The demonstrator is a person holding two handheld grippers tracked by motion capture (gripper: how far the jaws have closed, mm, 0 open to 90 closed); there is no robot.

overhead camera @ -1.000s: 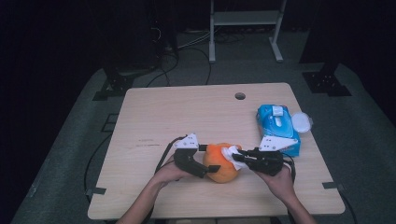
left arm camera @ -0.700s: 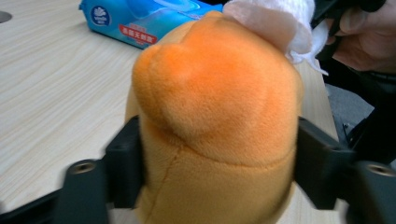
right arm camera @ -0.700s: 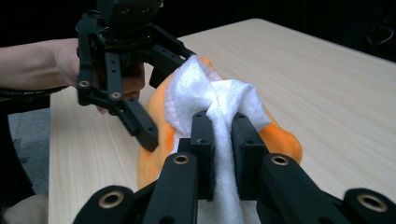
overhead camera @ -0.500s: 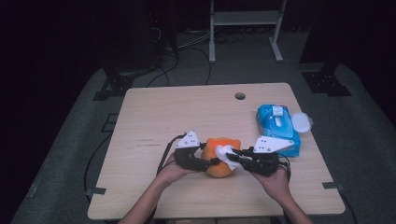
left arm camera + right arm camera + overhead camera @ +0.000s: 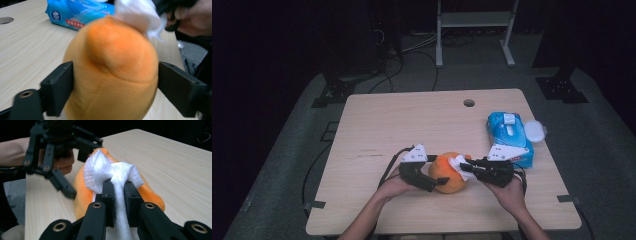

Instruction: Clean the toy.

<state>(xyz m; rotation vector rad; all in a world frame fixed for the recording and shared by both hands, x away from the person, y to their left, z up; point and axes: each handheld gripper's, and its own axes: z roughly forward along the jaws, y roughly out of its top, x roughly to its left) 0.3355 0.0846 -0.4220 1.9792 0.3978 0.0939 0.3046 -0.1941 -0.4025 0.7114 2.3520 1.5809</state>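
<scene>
Tongs on the right (image 5: 117,183) are clenched on a folded white wipe (image 5: 110,173), its loose end pressed against the top of the orange plush toy (image 5: 448,172). Left tongs (image 5: 115,82) straddle that toy: in the left gripper view both black jaws sit against its flanks, having just been opening from a tighter squeeze, so the hold looks light but the toy is between them and steadied on the surface (image 5: 412,120).

The step in hand looks like wiping the toy clean. To do it well, the left pair should keep enough squeeze that the soft body cannot roll, but not so much that the fabric bunches and hides the patch being cleaned. The right pair should drag the wipe in short strokes away from the left jaws, keeping the cloth, not the hard jaw tips, against the plush. Since the wipe is gripped near its middle, only a small tuft works the fabric; tilting the right tongs flatter would lay more cloth down.

The blue wipe packet (image 5: 508,131) lies beyond the right tongs, near if a fresh sheet is wanted.
</scene>
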